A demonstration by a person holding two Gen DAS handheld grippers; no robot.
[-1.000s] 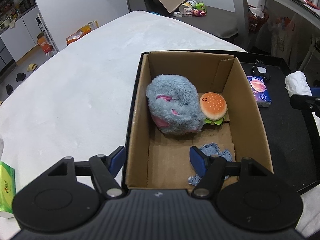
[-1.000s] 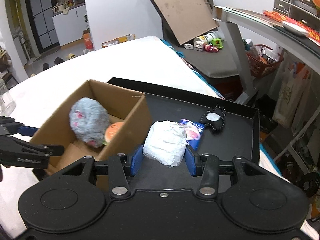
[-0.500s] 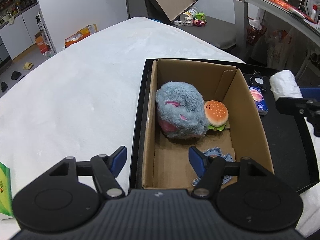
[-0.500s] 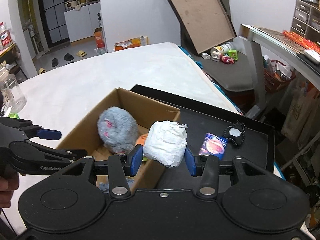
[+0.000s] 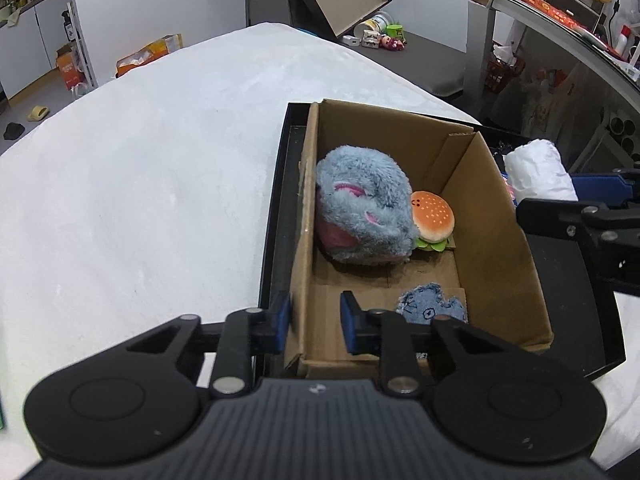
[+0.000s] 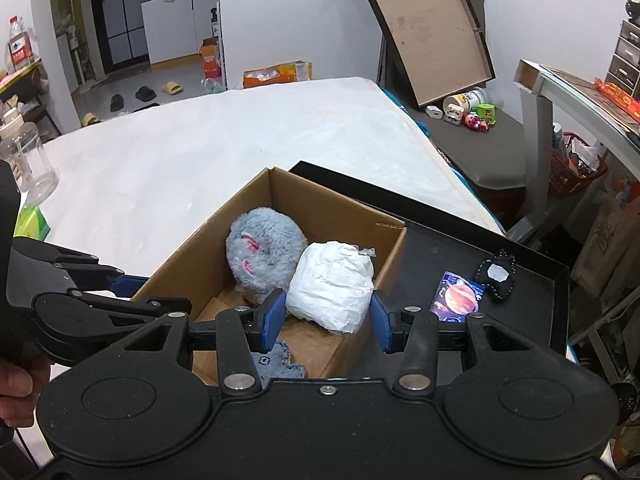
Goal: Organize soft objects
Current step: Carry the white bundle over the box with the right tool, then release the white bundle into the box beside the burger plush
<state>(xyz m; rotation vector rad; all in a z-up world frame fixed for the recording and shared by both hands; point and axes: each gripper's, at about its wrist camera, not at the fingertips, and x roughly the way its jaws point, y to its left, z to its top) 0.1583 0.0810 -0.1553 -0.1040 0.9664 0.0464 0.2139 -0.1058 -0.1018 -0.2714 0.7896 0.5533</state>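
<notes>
Over the left wall of the open brown cardboard box point(image 5: 496, 216), the left gripper point(image 5: 312, 320) straddles it, fingers narrowly apart, empty; inside lie a fluffy grey plush point(image 5: 364, 208), burger toy point(image 5: 433, 218) and blue cloth point(image 5: 432, 306). Right view: right gripper point(image 6: 328, 316) clamps a crumpled white bundle point(image 6: 332, 286) above the box.

Both grippers, left point(image 5: 312, 322) and right point(image 6: 328, 316), are built in black plastic, blue pads point(image 6: 274, 316) fitted, silver screws set at 6 o'clock

The right tongs point(image 6: 329, 322) carried the white bundle point(image 6: 331, 286) from the tray over the box point(image 6: 340, 210).
</notes>
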